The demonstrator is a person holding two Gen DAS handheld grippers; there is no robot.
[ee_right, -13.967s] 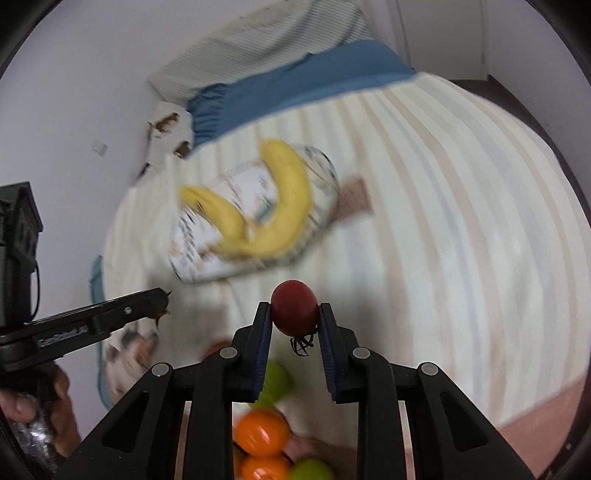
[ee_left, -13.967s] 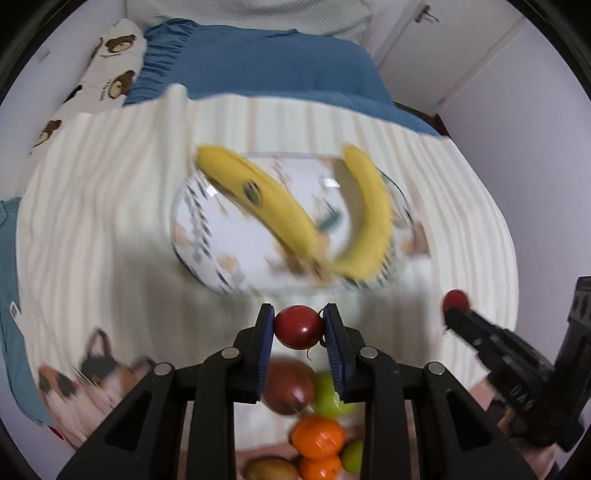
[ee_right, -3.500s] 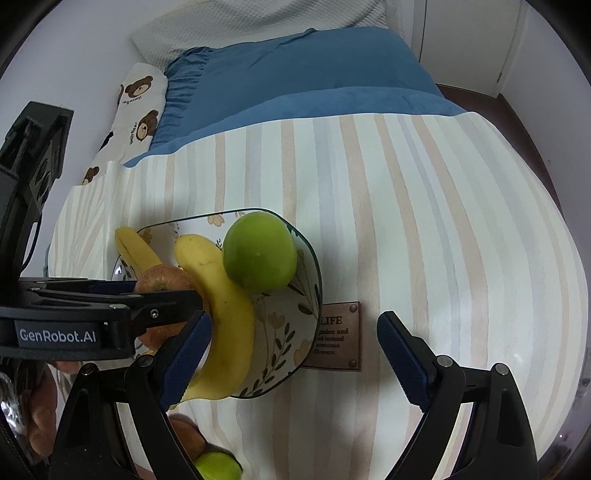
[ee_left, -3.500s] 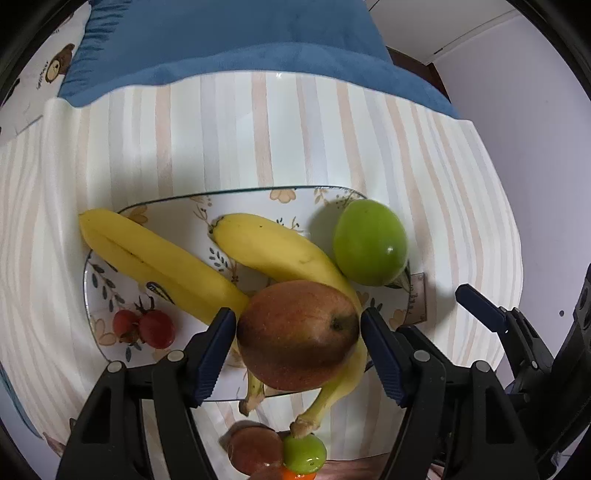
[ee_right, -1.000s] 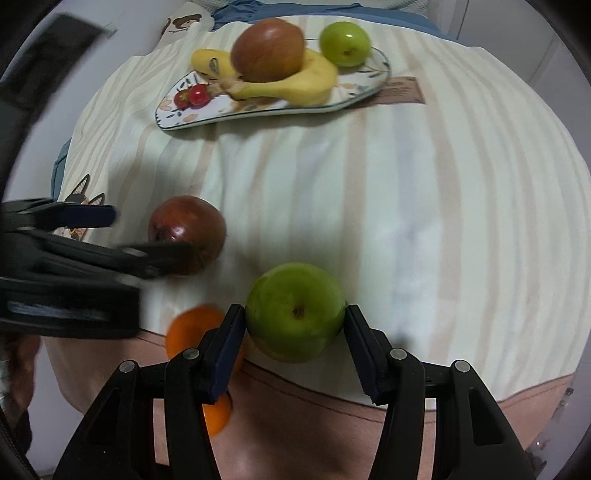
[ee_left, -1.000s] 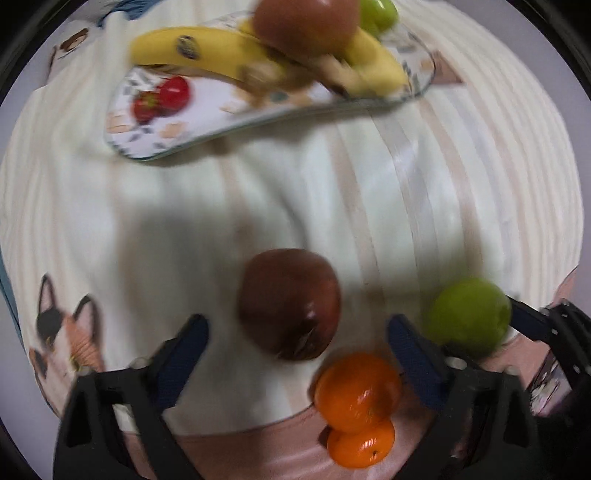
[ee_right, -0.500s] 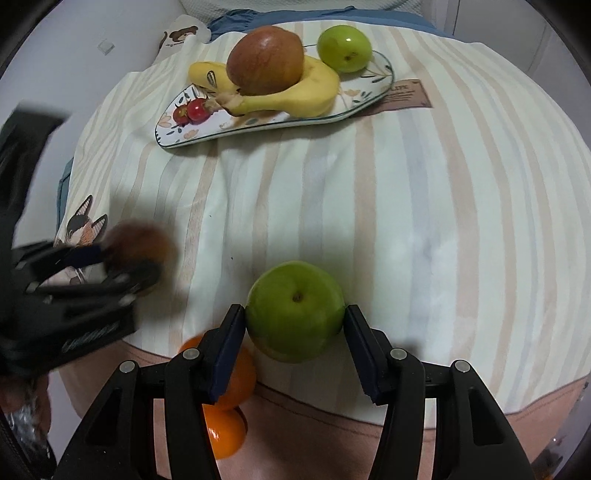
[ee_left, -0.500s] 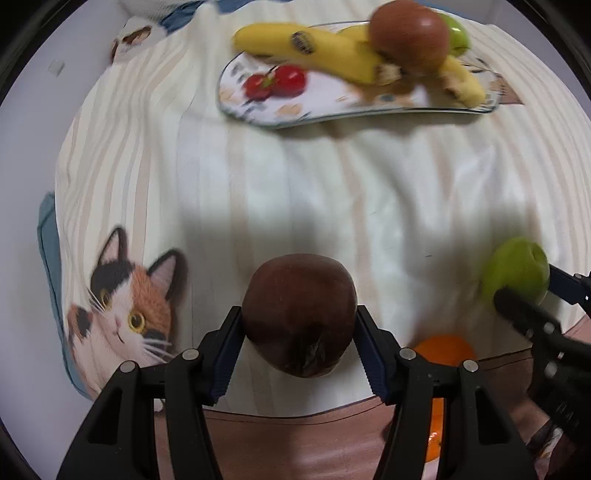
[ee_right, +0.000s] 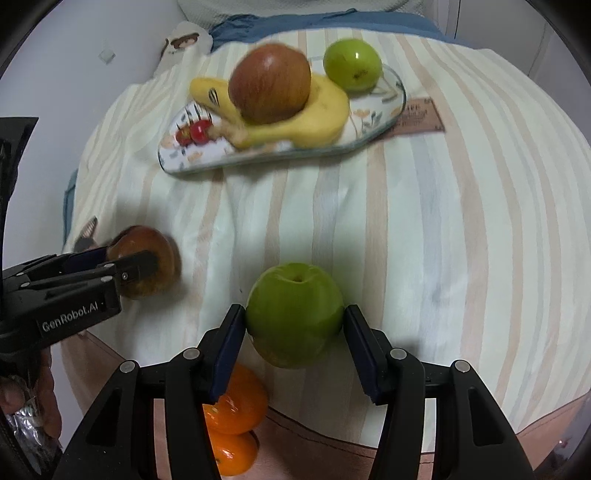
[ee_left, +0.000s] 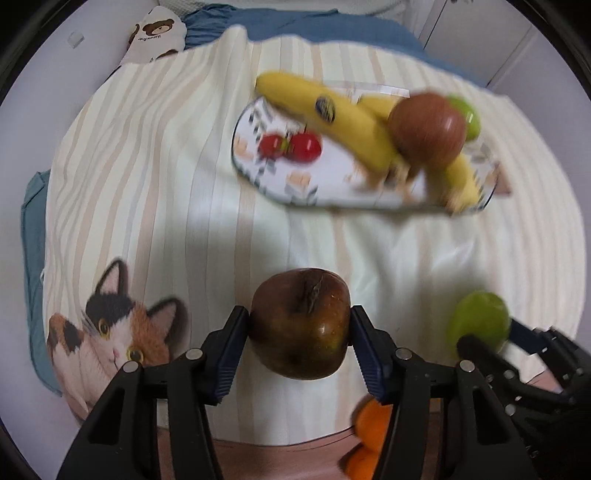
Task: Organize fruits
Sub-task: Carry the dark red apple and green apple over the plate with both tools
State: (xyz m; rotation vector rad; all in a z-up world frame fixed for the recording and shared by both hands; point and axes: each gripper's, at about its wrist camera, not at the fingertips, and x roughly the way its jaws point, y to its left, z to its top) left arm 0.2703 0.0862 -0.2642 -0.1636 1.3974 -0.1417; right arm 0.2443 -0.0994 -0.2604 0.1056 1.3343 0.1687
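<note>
My left gripper [ee_left: 300,332] is shut on a dark red apple [ee_left: 300,323], held above the striped cloth; it also shows in the right wrist view [ee_right: 147,266]. My right gripper [ee_right: 294,325] is shut on a green apple [ee_right: 294,314], which also shows in the left wrist view [ee_left: 478,325]. The flowered plate [ee_left: 332,188] lies further back with two bananas [ee_left: 332,114], a red apple [ee_left: 426,131], a green apple [ee_right: 352,64] and two cherry tomatoes [ee_left: 290,146].
Two oranges [ee_right: 236,410] lie at the near table edge below the grippers. A striped cloth [ee_right: 443,221] with a cat picture [ee_left: 110,339] covers the table. A blue pillow [ee_left: 314,26] and a bear-print pillow [ee_left: 157,35] lie behind.
Both grippers have lifted their apples and moved toward the plate, which now looks nearer. The dark red apple has turned stem side up in my left gripper.
</note>
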